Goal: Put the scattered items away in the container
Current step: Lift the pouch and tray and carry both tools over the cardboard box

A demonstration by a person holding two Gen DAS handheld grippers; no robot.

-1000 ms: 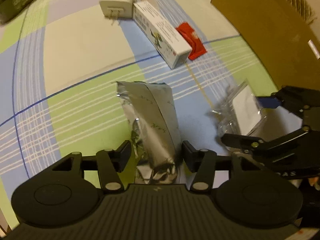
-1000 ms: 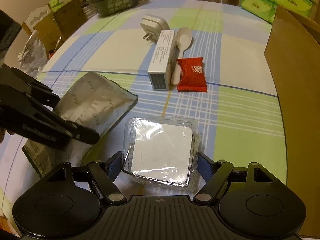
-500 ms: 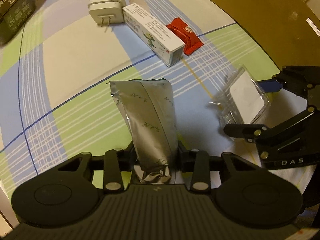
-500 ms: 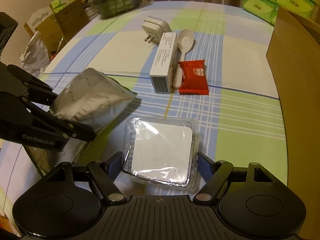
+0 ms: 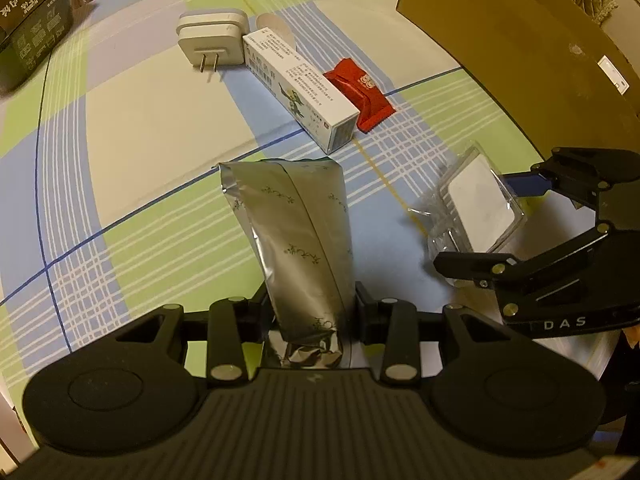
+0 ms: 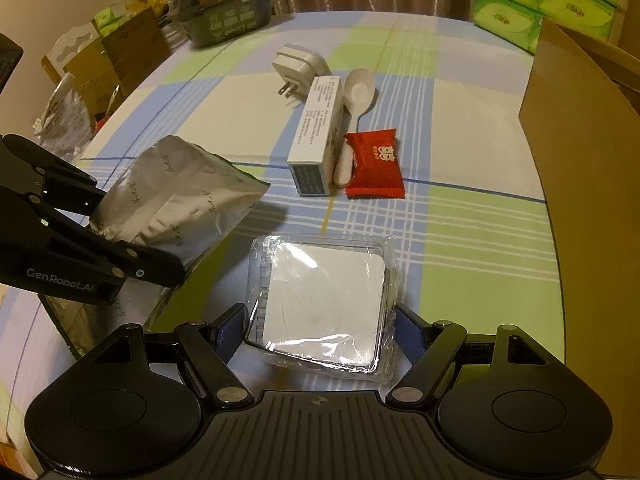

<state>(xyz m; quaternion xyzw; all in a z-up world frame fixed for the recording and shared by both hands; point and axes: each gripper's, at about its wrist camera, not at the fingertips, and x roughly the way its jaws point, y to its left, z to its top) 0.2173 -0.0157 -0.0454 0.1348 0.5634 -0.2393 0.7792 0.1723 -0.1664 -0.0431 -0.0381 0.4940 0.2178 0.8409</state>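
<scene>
My left gripper (image 5: 310, 312) is shut on a silver foil pouch (image 5: 296, 236) and holds it tilted above the table; the pouch shows at the left of the right wrist view (image 6: 176, 204). My right gripper (image 6: 320, 328) is shut on a clear plastic-wrapped white square pack (image 6: 324, 304), also seen in the left wrist view (image 5: 480, 204). Farther on the checked tablecloth lie a white plug adapter (image 5: 210, 38), a long white box (image 5: 300, 88), a white spoon (image 6: 358, 100) and a red sachet (image 6: 374, 162). The brown cardboard box (image 6: 580, 168) stands at the right.
A dark green carton (image 6: 224, 4) sits at the table's far edge. Green tissue packs (image 6: 540, 0) are stacked at the back right. Boxes and a foil bag (image 6: 66, 116) stand beyond the table's left edge.
My left gripper closed on the foil pouch and lifted it off the table. My right gripper tightened on the wrapped pack and raised it slightly. Both views rose.
</scene>
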